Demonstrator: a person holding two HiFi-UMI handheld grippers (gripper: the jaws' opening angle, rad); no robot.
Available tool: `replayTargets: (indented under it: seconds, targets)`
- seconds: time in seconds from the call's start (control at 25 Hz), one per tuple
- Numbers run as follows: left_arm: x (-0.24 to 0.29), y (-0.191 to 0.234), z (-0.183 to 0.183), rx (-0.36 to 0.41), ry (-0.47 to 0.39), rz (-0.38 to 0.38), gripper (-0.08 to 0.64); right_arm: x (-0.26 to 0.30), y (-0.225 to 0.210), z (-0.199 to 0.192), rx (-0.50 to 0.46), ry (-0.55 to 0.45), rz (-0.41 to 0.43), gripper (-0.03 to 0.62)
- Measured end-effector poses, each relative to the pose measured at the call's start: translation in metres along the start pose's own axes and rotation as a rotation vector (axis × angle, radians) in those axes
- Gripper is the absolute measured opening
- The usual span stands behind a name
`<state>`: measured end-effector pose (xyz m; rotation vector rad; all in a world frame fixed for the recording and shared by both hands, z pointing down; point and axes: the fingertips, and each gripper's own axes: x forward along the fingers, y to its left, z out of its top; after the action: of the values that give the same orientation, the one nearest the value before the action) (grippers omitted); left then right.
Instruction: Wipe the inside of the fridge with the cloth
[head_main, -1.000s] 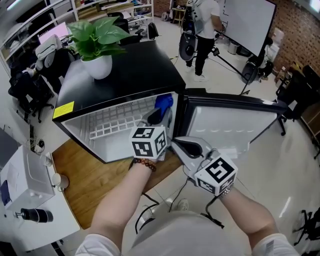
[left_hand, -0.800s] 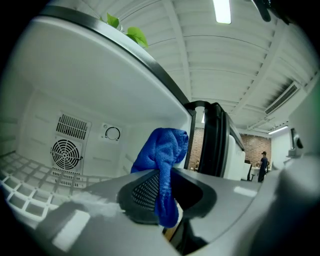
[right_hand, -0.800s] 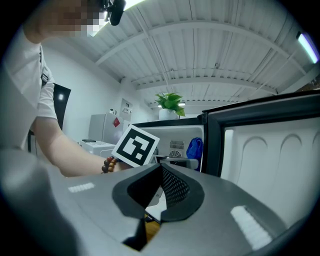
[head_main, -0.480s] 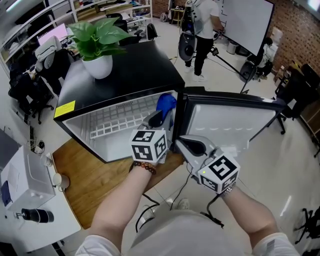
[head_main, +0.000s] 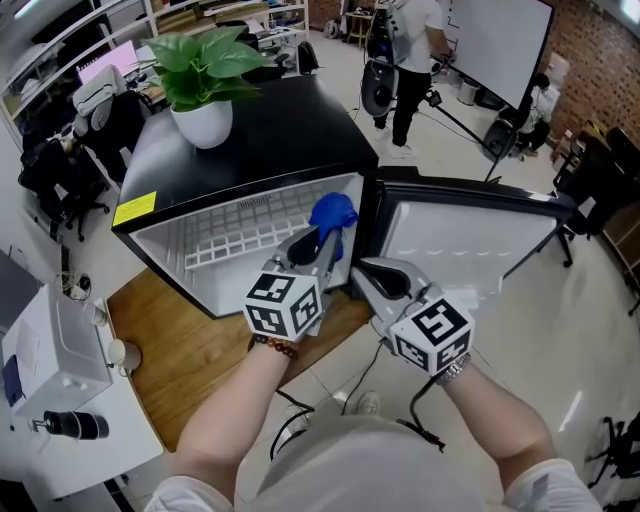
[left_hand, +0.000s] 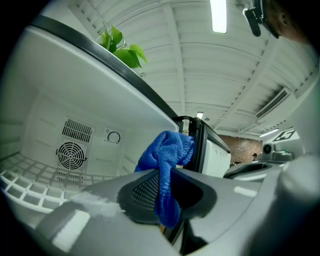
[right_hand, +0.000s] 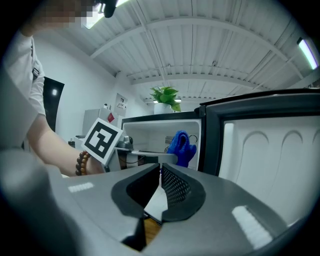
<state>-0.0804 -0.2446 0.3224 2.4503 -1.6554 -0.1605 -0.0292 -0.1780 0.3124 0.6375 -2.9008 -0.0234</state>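
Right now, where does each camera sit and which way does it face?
Head view: on the person's head, looking steeply down at the open fridge; forearms, left gripper and right gripper show.
Left gripper view: rides the left gripper, looking into the fridge; its jaws clamp the blue cloth.
Right gripper view: rides the right gripper, facing the fridge; its empty jaws have just been opening; the left forearm shows.
Shared: all see the blue cloth.

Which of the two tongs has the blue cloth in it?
The left tongs: the blue cloth is pinched between them at the fridge opening. The right tongs, just starting to open, hold nothing.
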Motion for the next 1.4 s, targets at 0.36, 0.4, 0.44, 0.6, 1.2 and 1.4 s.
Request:
replayTargets:
  seconds: [0.36, 0.4, 0.44, 0.6, 1.2, 1.4]
  targets:
    - [-0.046, 0.003, -0.001, 0.017, -0.004, -0.099, 0.066, 0.021, 0.01, -0.002, 0.002, 0.015, 0.031, 0.055]
    - [-0.051, 0.004, -0.001, 0.014, -0.003, -0.112, 0.066, 0.024, 0.012, -0.002, 0.002, 0.018, 0.041, 0.066]
    - [-0.056, 0.005, -0.001, 0.011, -0.002, -0.126, 0.066, 0.027, 0.015, -0.003, 0.002, 0.02, 0.052, 0.077]
    - [-0.079, 0.012, -0.002, -0.01, -0.005, -0.178, 0.066, 0.038, 0.026, -0.005, -0.001, 0.03, 0.105, 0.121]
    - [-0.167, 0.017, -0.008, -0.158, 0.092, -0.495, 0.067, 0.075, 0.113, -0.011, -0.015, 0.105, 0.54, 0.244]
    - [-0.185, 0.019, -0.009, -0.188, 0.133, -0.56, 0.068, 0.082, 0.139, -0.007, -0.004, 0.106, 0.658, 0.244]
